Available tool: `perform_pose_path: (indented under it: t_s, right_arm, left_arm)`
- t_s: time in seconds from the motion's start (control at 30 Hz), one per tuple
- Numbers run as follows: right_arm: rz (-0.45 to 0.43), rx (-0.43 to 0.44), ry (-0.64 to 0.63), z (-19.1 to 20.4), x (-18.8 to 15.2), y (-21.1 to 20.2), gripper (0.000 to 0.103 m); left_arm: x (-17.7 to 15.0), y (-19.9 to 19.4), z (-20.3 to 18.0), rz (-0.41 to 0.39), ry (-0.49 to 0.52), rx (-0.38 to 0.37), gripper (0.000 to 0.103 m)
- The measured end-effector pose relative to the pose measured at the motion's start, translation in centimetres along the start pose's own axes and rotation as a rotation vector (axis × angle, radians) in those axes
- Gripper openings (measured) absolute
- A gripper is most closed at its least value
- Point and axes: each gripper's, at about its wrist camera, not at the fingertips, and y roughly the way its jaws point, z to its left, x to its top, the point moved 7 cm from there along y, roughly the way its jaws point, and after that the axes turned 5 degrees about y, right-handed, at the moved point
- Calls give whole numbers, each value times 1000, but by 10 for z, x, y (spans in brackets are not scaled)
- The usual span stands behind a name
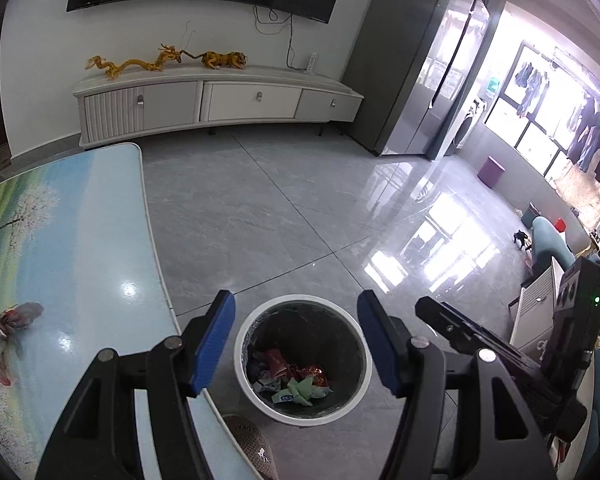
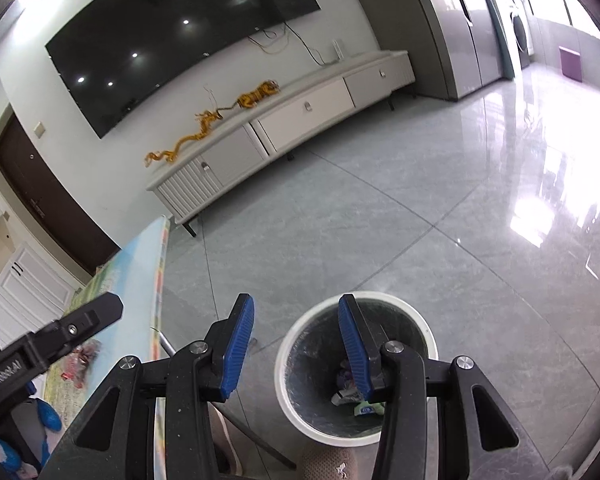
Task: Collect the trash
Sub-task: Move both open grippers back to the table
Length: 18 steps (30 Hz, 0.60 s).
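Note:
A white-rimmed trash bin [image 1: 244, 364] with a dark liner stands on the floor beside the table and holds several crumpled wrappers [image 1: 296, 380]. My left gripper [image 1: 296, 344] is open and empty right above the bin. My right gripper [image 2: 296, 346] is open and empty, above the bin's [image 2: 428, 332] left rim. Crumpled wrappers [image 1: 14, 320] lie on the table [image 1: 88, 248] at the left edge of the left wrist view; they show blurred in the right wrist view [image 2: 80, 360].
A white TV cabinet [image 1: 220, 100] with golden dragon figures stands against the far wall under a TV. A grey fridge [image 1: 424, 72] is at the right. A brown slipper [image 1: 252, 448] lies by the bin. Grey tiled floor [image 1: 300, 208] spreads beyond the bin.

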Motion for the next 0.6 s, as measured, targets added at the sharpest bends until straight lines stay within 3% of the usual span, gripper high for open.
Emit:
perform_pose_path:
  t_s: [0.23, 0.6]
  right_arm:
    - [-79, 55, -69, 48, 12, -30, 42]
    - [-119, 135, -187, 128, 4, -54, 45]
  left_arm:
    - [2, -52, 28, -84, -3, 58, 62]
    - [-13, -122, 96, -168, -91, 117, 62]
